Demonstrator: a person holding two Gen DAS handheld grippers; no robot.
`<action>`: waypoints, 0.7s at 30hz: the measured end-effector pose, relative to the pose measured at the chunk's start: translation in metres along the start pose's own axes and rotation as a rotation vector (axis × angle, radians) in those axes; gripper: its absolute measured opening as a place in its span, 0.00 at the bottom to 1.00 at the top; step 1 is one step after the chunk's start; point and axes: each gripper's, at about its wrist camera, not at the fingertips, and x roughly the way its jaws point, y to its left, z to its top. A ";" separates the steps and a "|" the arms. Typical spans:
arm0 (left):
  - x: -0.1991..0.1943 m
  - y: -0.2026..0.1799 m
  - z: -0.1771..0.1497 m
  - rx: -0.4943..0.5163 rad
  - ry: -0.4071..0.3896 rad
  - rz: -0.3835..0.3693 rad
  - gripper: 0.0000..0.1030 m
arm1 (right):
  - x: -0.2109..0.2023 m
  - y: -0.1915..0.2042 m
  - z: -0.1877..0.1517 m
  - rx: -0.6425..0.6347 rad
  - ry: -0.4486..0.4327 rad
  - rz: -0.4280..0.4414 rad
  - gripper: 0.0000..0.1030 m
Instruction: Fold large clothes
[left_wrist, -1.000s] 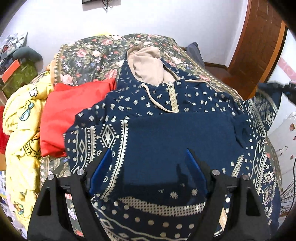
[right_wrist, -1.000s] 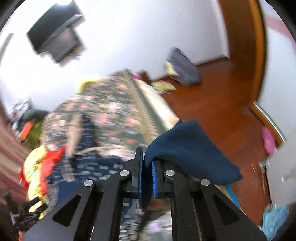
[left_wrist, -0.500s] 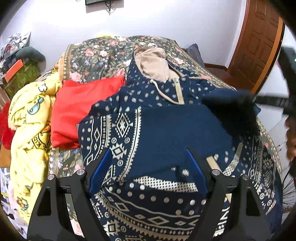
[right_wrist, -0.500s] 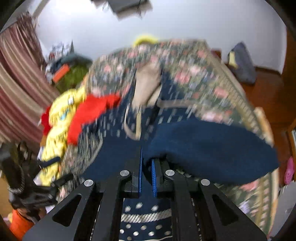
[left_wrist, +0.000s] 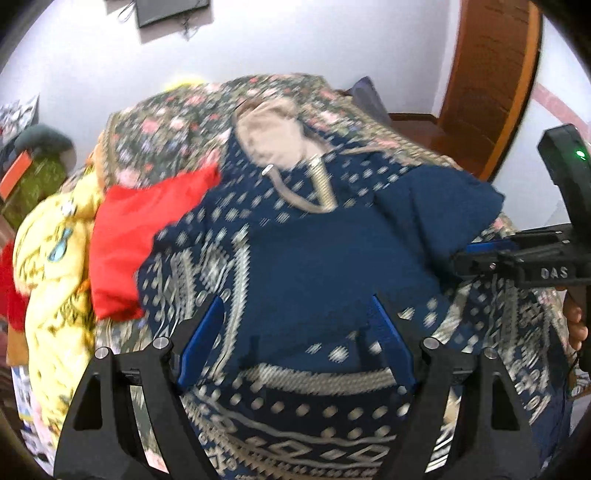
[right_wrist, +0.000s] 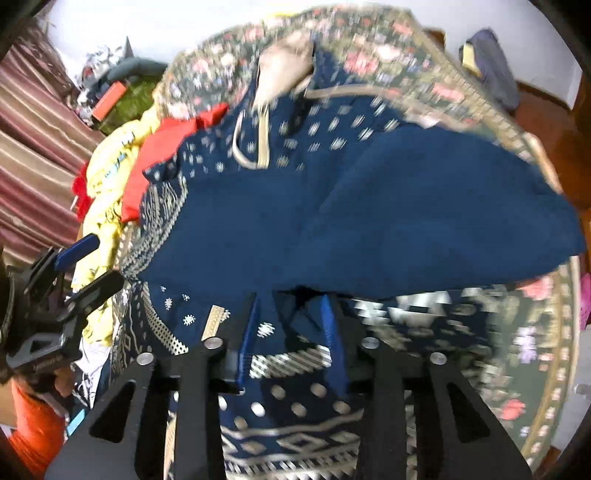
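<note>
A navy patterned hoodie (left_wrist: 303, 258) with a beige-lined hood (left_wrist: 273, 136) lies spread on the bed, also in the right wrist view (right_wrist: 332, 206). Its right sleeve (right_wrist: 424, 218) is folded across the chest. My left gripper (left_wrist: 295, 325) is open and empty above the hem. My right gripper (right_wrist: 290, 317) is open just below the sleeve's edge, holding nothing; it shows at the right edge of the left wrist view (left_wrist: 491, 254). The left gripper appears at the left of the right wrist view (right_wrist: 85, 262).
The bed has a floral cover (left_wrist: 184, 122). A red garment (left_wrist: 140, 229) and a yellow printed blanket (left_wrist: 51, 266) lie left of the hoodie. A wooden door (left_wrist: 491, 81) and wood floor are at the right. Striped curtains (right_wrist: 33, 147) hang at left.
My right gripper carried the sleeve over the hoodie's chest and opened, letting it go. The left gripper stayed open over the hem and the view tilted up slightly.
</note>
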 end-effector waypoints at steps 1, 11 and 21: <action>-0.002 -0.009 0.008 0.022 -0.011 -0.005 0.77 | -0.011 -0.006 -0.003 0.002 -0.031 -0.019 0.34; 0.015 -0.122 0.079 0.224 -0.034 -0.175 0.78 | -0.093 -0.084 -0.030 0.068 -0.238 -0.359 0.42; 0.099 -0.233 0.095 0.422 0.090 -0.236 0.69 | -0.091 -0.147 -0.058 0.249 -0.215 -0.355 0.42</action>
